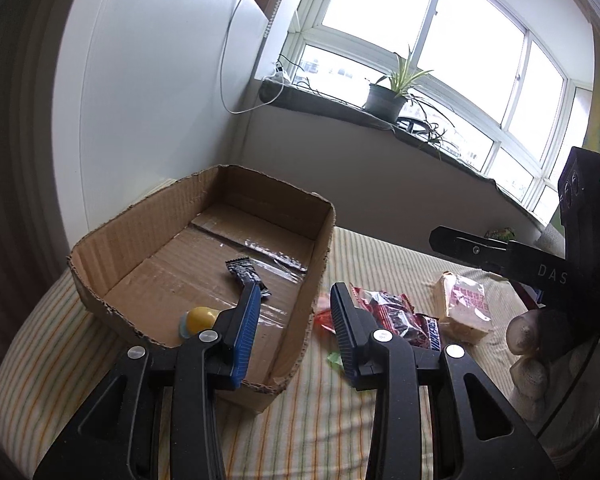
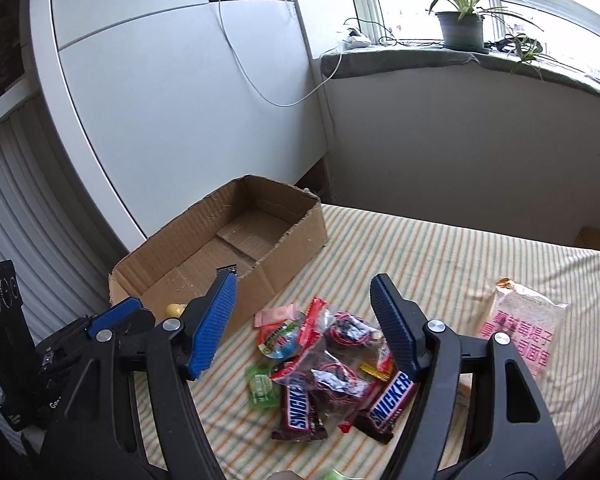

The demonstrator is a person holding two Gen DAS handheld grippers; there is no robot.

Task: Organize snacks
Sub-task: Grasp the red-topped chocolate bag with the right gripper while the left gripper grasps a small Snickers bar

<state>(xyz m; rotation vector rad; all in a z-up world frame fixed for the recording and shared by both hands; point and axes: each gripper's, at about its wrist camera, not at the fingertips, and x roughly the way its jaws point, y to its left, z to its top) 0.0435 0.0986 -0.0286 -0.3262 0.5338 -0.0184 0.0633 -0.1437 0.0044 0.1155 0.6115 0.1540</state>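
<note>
An open cardboard box sits on the striped bed; it also shows in the right wrist view. Inside lie a dark wrapped bar and a yellow round sweet. My left gripper is open and empty, straddling the box's right wall. A pile of snacks lies right of the box: two Snickers bars, clear packs with red print, a green sweet, a pink sweet. My right gripper is open and empty above this pile.
A beige bread pack with pink lettering lies right of the pile, also in the left wrist view. A white wardrobe stands behind the box. A windowsill with a potted plant is at the back. The striped sheet stretches beyond.
</note>
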